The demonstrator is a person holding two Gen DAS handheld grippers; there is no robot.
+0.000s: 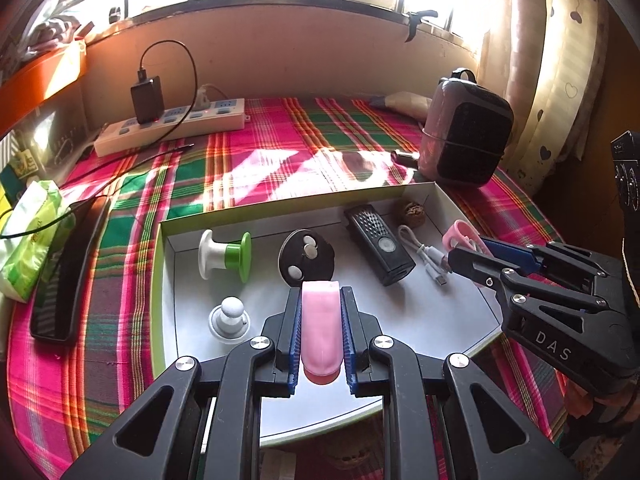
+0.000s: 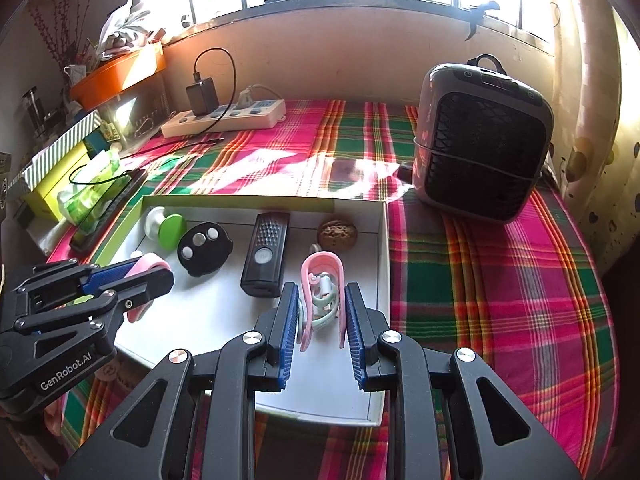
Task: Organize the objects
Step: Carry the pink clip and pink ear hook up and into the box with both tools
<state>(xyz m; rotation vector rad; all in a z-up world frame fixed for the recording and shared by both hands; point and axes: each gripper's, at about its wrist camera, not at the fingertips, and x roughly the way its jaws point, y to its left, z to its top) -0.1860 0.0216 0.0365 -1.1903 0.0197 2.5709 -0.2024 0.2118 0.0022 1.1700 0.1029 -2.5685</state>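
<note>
Left hand-held gripper (image 1: 321, 322) clamping pink case (image 1: 320, 332), over tray (image 1: 442, 196)

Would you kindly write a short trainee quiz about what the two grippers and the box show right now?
1. True or false: the left gripper is shut on a pink case.
2. What does the right gripper hold?
3. The walnut lies: A) inside the white box; B) on the plaid cloth; C) on the heater.

Key: 1 true; 2 a pink clip; 3 A.
</note>
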